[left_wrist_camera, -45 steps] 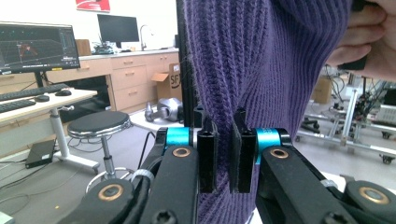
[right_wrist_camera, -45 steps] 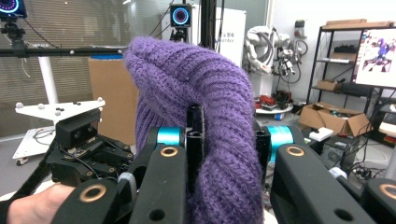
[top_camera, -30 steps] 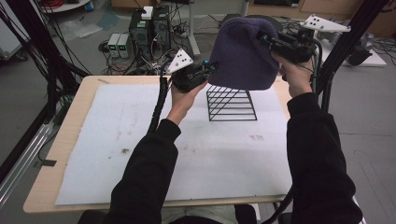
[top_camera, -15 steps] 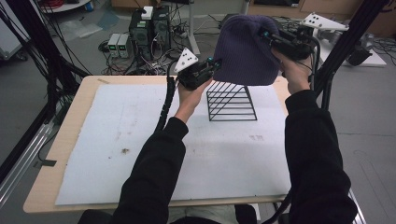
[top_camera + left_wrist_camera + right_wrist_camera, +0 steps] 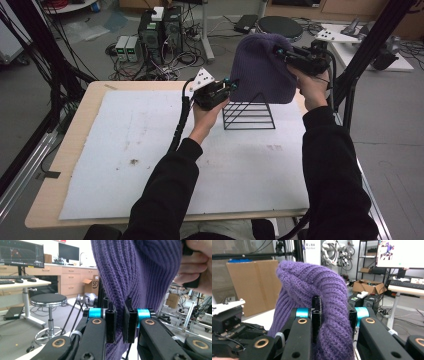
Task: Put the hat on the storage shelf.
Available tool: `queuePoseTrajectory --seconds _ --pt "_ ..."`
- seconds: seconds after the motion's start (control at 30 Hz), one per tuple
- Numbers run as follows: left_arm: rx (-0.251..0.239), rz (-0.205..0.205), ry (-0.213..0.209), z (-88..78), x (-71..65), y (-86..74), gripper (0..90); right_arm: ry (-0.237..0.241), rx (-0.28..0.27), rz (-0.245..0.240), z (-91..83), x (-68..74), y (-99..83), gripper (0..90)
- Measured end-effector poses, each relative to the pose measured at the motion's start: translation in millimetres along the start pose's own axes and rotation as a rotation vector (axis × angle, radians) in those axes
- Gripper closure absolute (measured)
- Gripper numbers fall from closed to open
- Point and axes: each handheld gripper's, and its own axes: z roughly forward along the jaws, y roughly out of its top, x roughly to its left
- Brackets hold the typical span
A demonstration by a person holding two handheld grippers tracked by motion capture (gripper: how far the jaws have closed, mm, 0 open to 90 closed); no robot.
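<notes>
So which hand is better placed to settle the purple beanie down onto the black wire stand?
Left, probably. The left gripper pinches the purple beanie at its lower edge, right beside the top of the black wire stand. The right gripper is clamped higher up the beanie's side, farther from the stand.

beanie [image 5: 260,70]: purple, ribbed knit
wire rack [image 5: 248,116]: black
mat [image 5: 150,150]: white, a few dark specks
table [image 5: 85,115]: light wood edge
sleeves [image 5: 330,170]: black
gripper collars [image 5: 95,313]: turquoise
</notes>
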Motion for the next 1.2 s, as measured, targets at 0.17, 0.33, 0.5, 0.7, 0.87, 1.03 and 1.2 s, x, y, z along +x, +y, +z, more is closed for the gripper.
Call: queuePoseTrajectory --seconds 0.17,0.33,0.5,0.7,0.87,1.03,1.2 --pt "-0.001 -0.024 0.009 -0.6 1.5 -3.9 83.3 -0.003 0.024 -0.007 1.1 4.5 1.5 75.1" --pt "0.002 -0.014 0.005 -1.0 0.3 -2.9 83.2 -0.015 0.043 0.011 -3.0 4.4 1.9 74.9" --pt "0.016 -0.006 0.009 -0.6 -1.5 -3.0 83.2 -0.040 0.028 0.029 -10.6 9.3 -3.4 74.9" --pt "0.037 -0.001 0.020 -1.0 -8.5 -11.3 83.1 -0.068 0.033 0.056 -21.0 10.8 -20.3 74.8" --pt "0.078 0.003 0.040 2.6 -10.8 -24.7 83.1 -0.115 0.054 0.023 -19.5 12.0 -37.3 74.4" --pt "0.105 -0.002 0.051 3.7 -9.4 -34.6 83.1 -0.121 0.065 0.041 -15.7 8.0 -54.6 74.4" --pt "0.116 0.003 0.054 3.7 -10.0 -40.3 83.1 -0.108 0.062 0.054 -15.3 3.8 -65.2 74.5"
